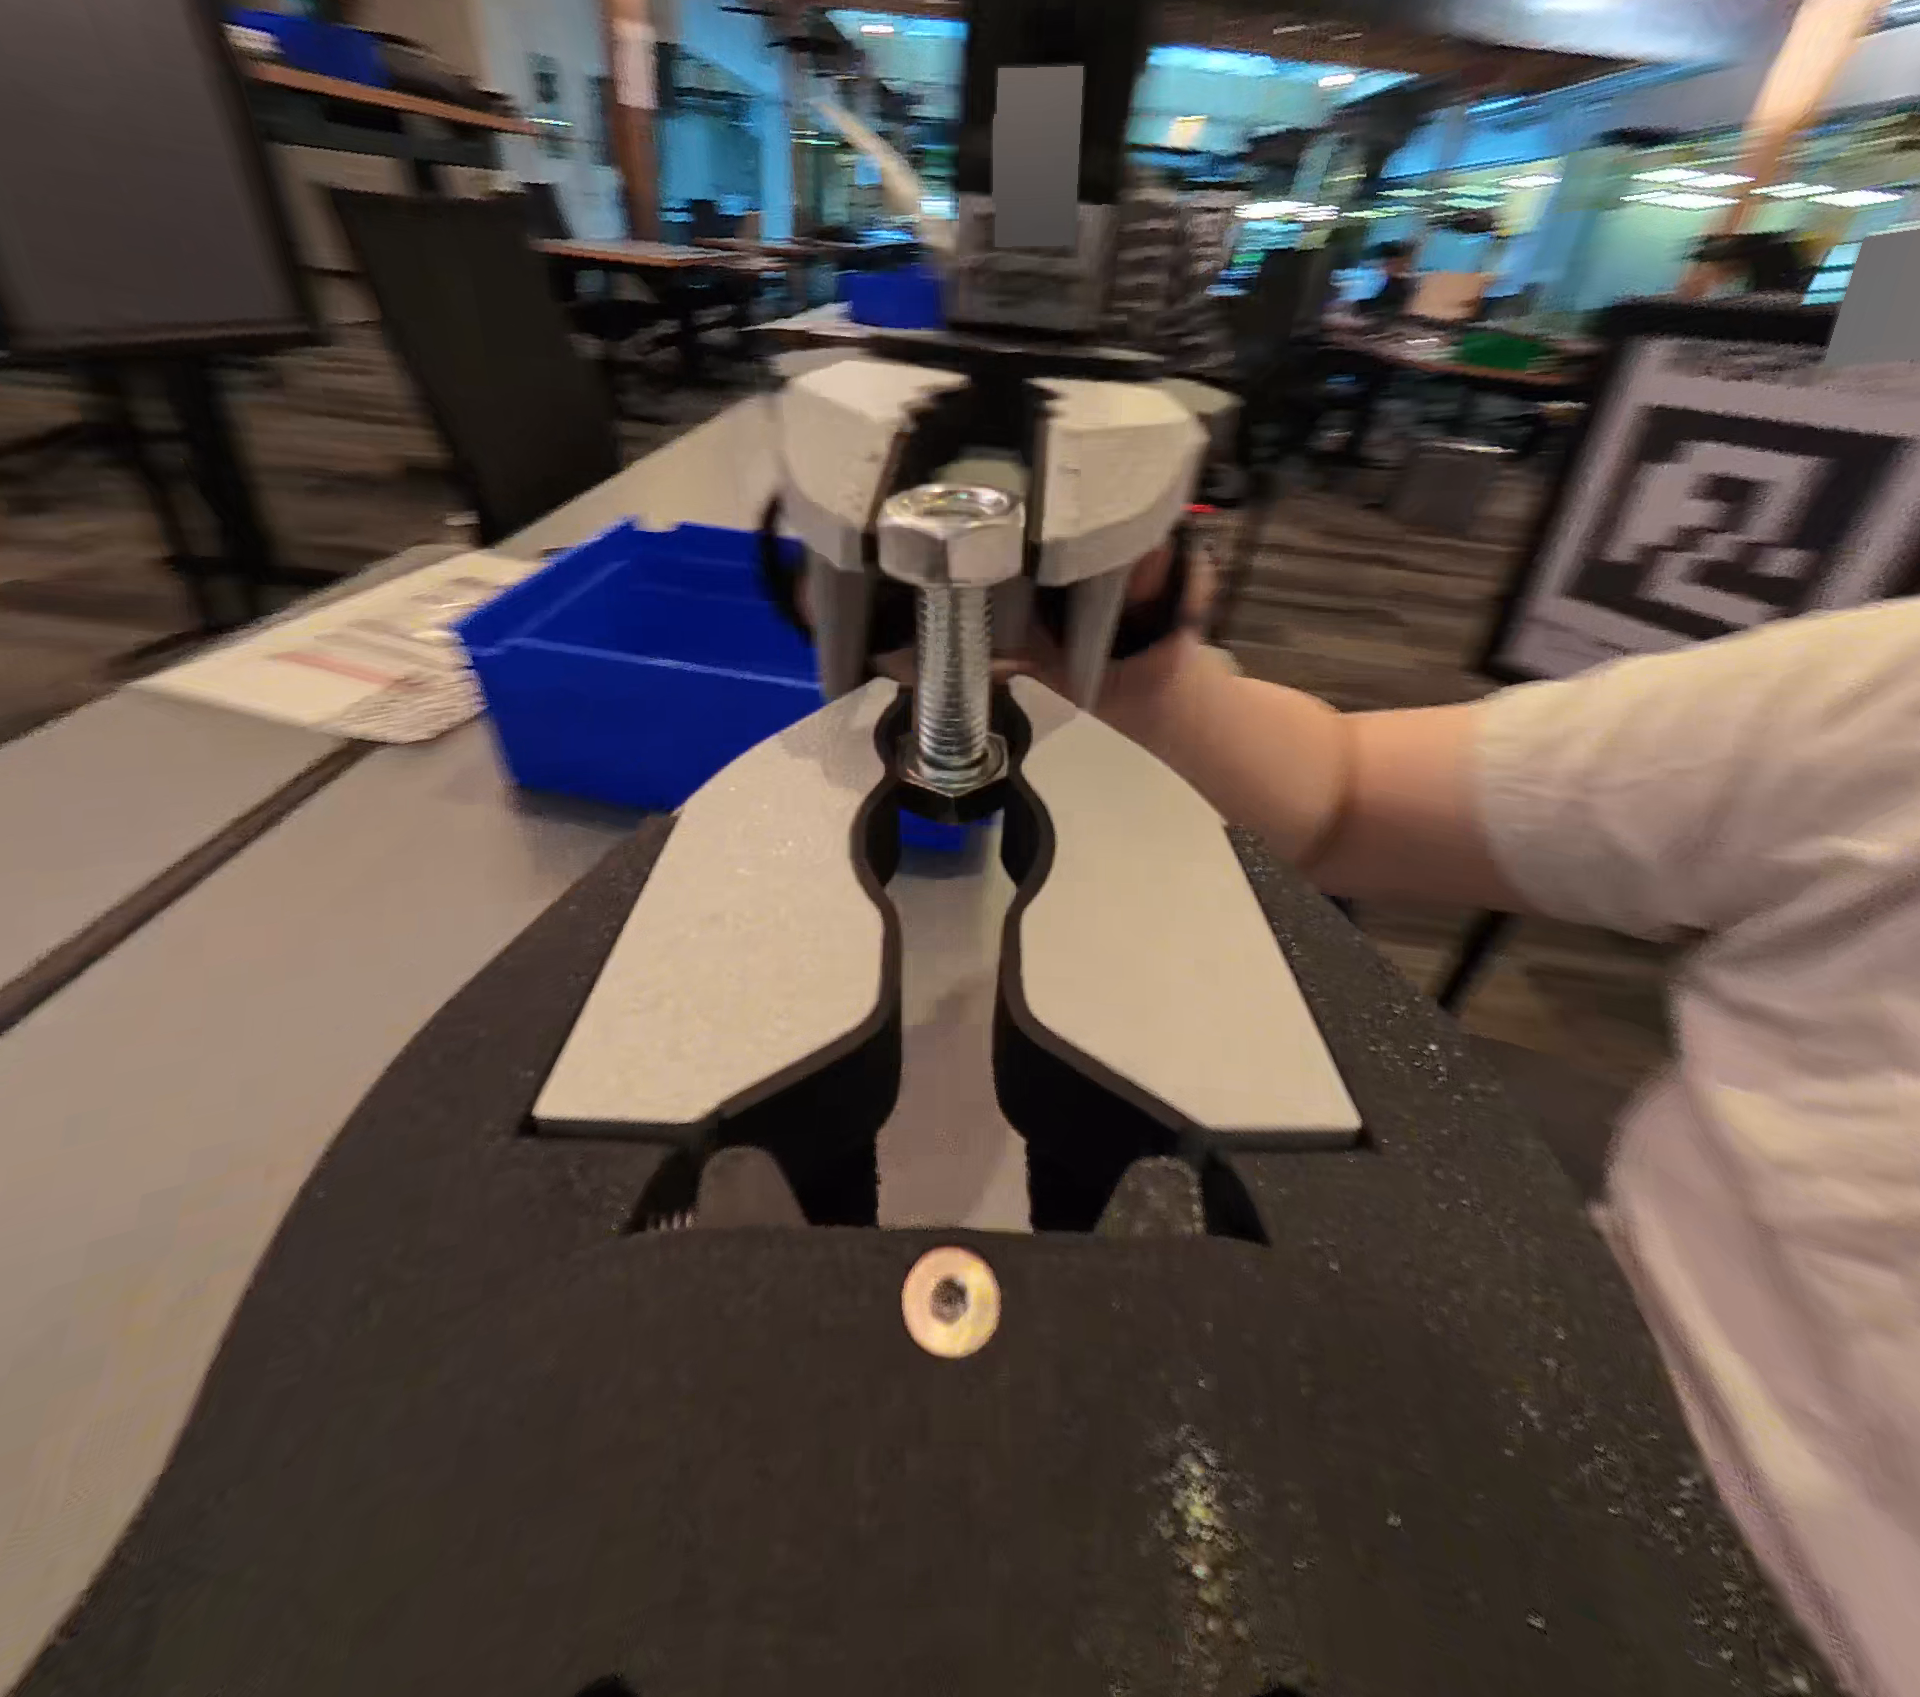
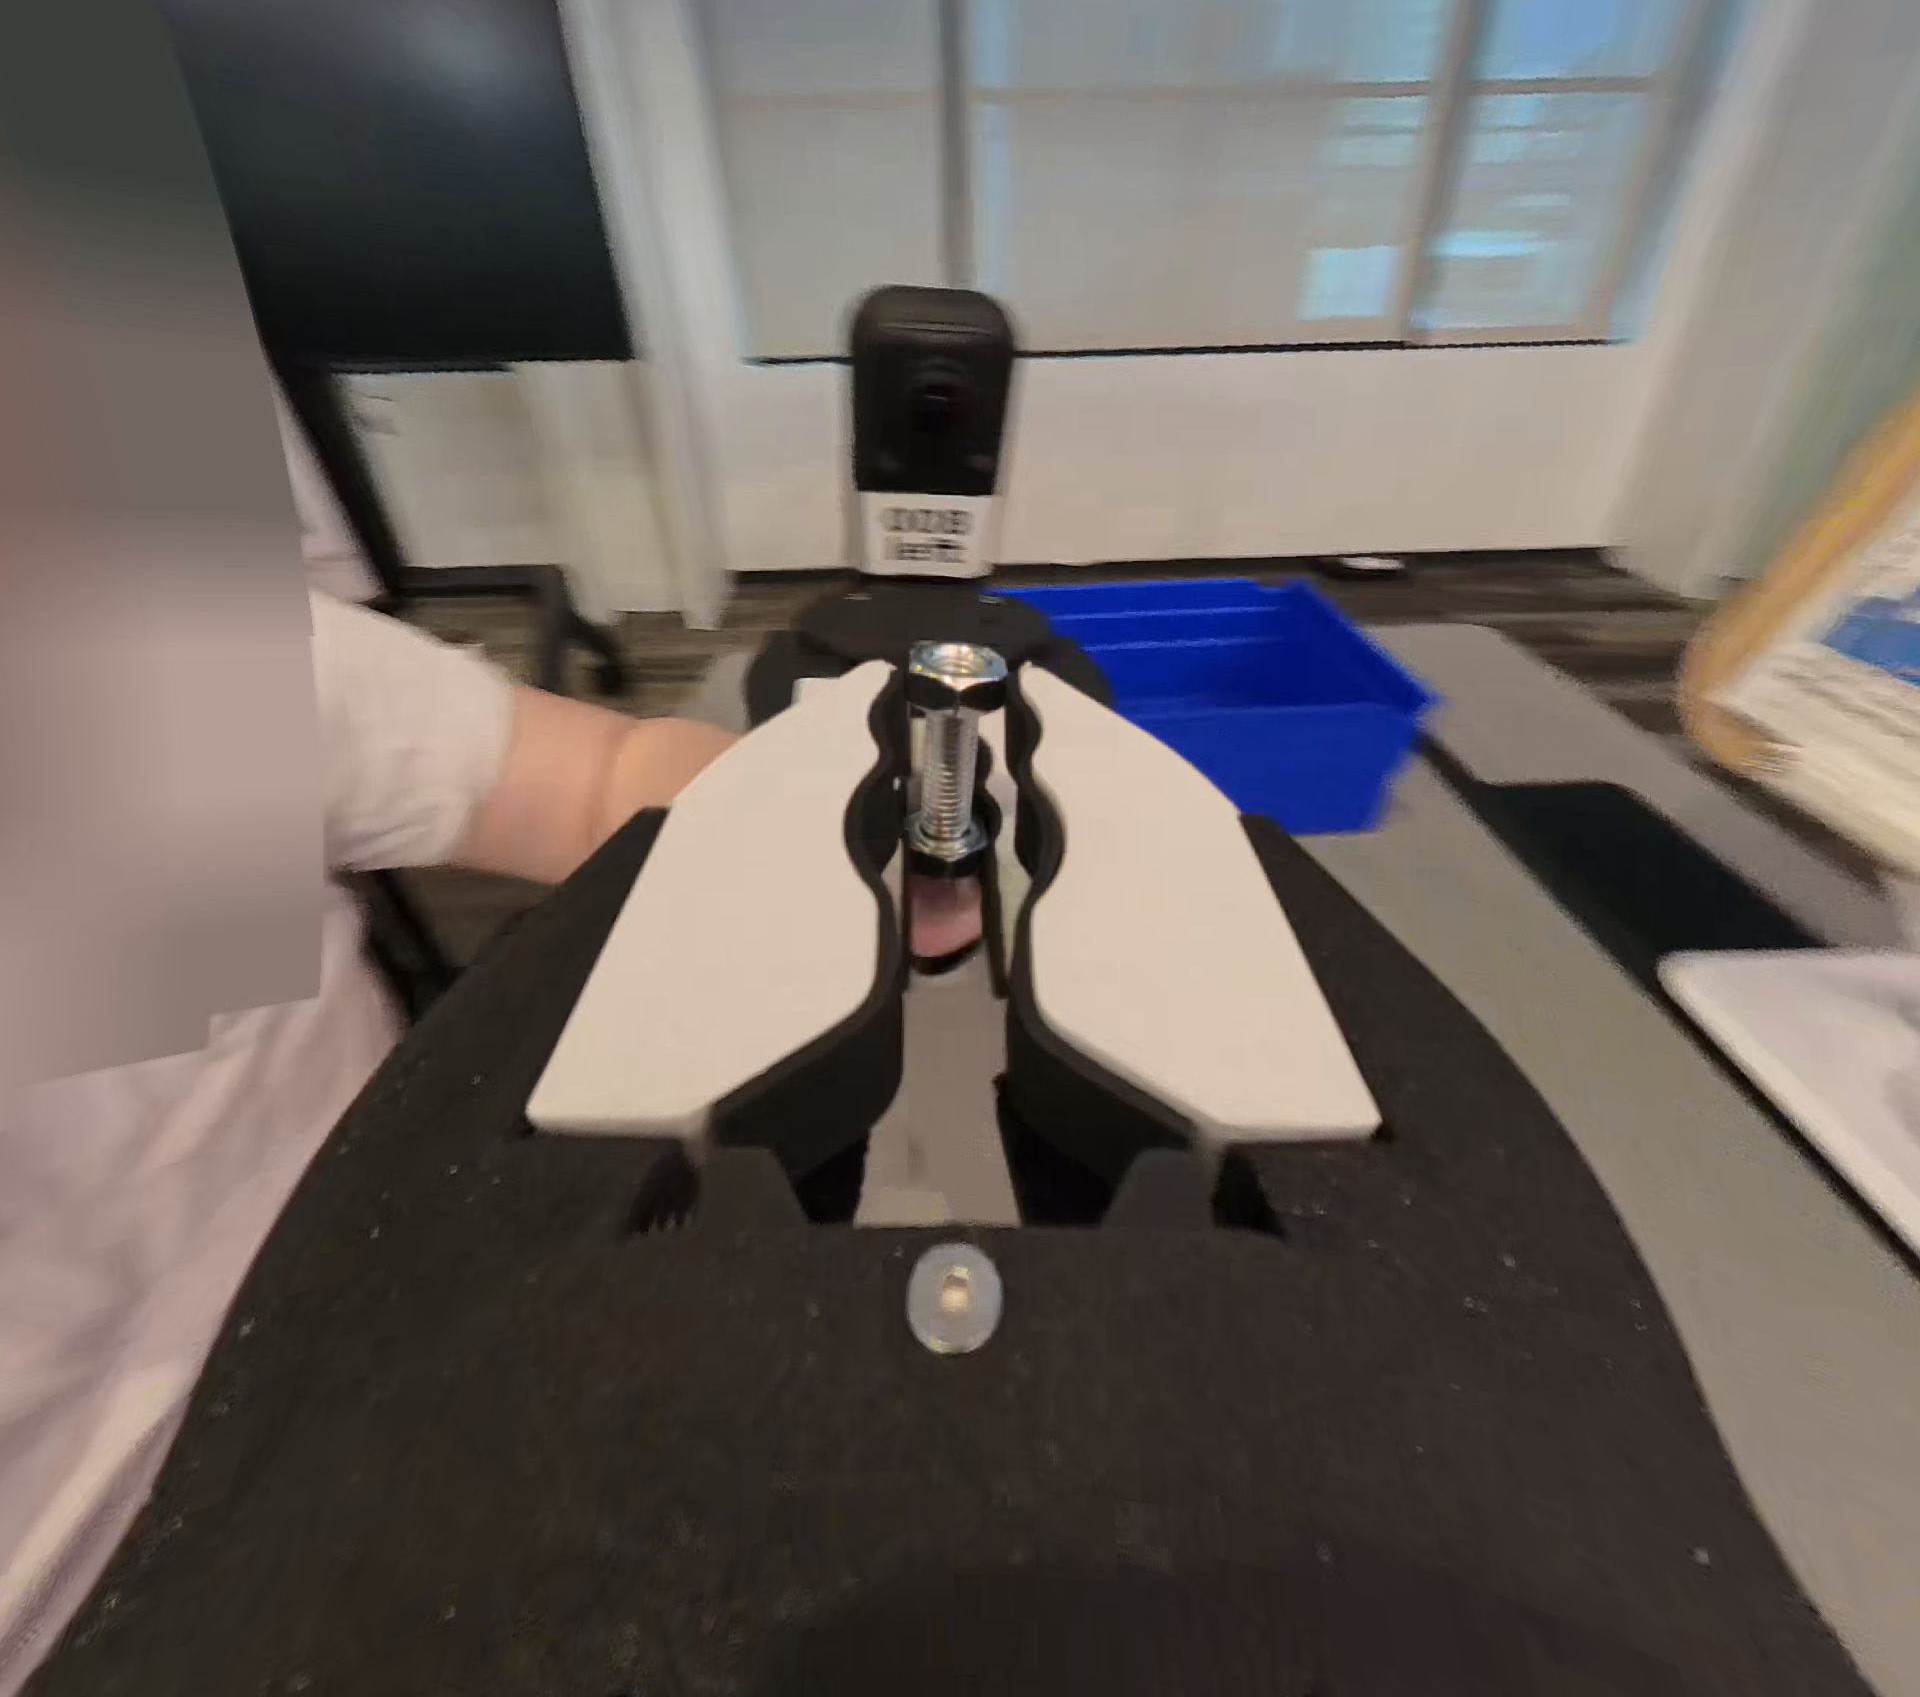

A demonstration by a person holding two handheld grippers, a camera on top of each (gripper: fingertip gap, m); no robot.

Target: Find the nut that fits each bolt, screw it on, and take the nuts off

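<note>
No writing can be made out in either view. A white label [image 2: 928, 534] with blurred dark print sits on the black camera housing [image 2: 931, 398], a white printed sheet [image 1: 343, 648] lies on the grey surface [image 1: 208, 972], and a black-and-white square marker board [image 1: 1725, 530] stands at the right.

The grey-padded black left gripper [image 1: 951, 712] and the matching right gripper [image 2: 951, 712] face each other tip to tip, both clamped; bare forearms reach in behind them.
</note>
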